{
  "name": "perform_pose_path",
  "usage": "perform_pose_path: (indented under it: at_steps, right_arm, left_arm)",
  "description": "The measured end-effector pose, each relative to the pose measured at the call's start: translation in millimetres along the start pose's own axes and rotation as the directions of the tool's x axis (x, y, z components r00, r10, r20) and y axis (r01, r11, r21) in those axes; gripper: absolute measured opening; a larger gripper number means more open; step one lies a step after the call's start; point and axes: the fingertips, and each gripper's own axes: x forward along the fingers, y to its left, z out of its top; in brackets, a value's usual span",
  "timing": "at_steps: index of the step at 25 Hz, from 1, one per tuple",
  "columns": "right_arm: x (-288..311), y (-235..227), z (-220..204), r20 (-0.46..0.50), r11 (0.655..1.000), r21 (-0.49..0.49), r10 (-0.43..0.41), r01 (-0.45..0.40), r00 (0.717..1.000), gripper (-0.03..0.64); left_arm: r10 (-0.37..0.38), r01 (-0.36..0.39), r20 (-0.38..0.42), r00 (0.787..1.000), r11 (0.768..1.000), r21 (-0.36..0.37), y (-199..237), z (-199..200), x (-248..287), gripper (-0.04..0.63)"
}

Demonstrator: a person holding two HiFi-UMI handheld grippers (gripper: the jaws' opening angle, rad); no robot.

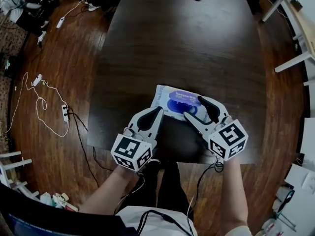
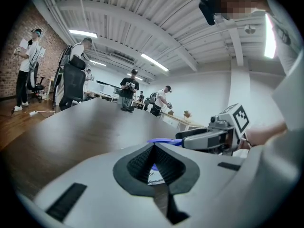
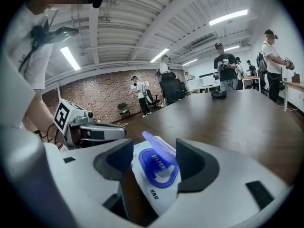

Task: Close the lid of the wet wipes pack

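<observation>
table [image 1: 182,43]: dark wood, smooth, matt w/ a faint sheen. wet wipes pack [image 1: 165,100]: white plastic film, glossy, a bit crinkled; its lid [image 3: 159,148] is blue see-through plastic, smooth & shiny. left gripper [image 1: 158,111] & right gripper [image 1: 193,107]: pale grey hard plastic shells, matt; pads [image 3: 114,160] black, ribbed, rubbery-looking. marker cubes [image 1: 130,151]: matt white w/ black print. floor [image 1: 59,73]: reddish-brown wood planks, polished. far wall [image 3: 104,96]: rough brick.
</observation>
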Motion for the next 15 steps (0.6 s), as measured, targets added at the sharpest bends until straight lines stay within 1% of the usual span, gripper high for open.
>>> perform_pose_path:
  at_steps: [8, 15]
  right_arm:
    - [-3, 13, -14, -0.025, 1.0, -0.003, -0.007, 0.007, 1.0, 0.268]
    - [14, 34, -31, -0.105, 0.999, -0.045, 0.018, -0.023, 0.994, 0.268]
  left_arm:
    - [-0.006, 0.006, 0.012, 1.0, 1.0, 0.011, -9, 3, -14, -0.003]
    - [-0.001, 0.001, 0.006, 1.0, 1.0, 0.007, -3, -2, -26, -0.003]
